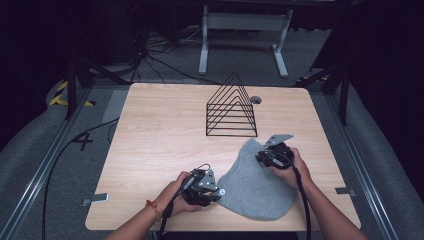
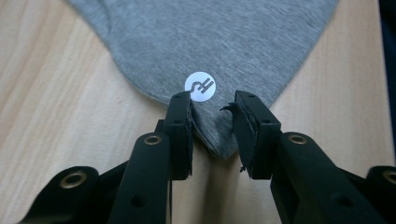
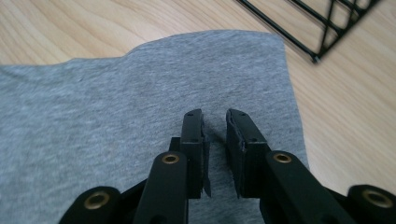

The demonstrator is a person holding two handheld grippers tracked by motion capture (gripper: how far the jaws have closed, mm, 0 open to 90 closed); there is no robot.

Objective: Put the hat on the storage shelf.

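Observation:
A grey cloth [image 1: 255, 187] lies flat on the wooden table [image 1: 160, 140] near its front right. My left gripper [image 1: 219, 193] points at the cloth's left corner. In the left gripper view that corner of the cloth [image 2: 224, 42], with a round white sticker [image 2: 200, 86], lies between the jaws of the left gripper [image 2: 212, 105], which stand apart, open. My right gripper [image 1: 262, 157] rests on the cloth's upper right part. In the right gripper view the right gripper [image 3: 215, 116] has its jaws close together on a small crease of the cloth [image 3: 116, 116].
A black wire rack [image 1: 231, 107] of triangular dividers stands at the table's back centre, just beyond the cloth; its foot [image 3: 327, 23] lies close to the right gripper. A small round hole [image 1: 256, 100] sits behind it. Bare wood spreads to the left.

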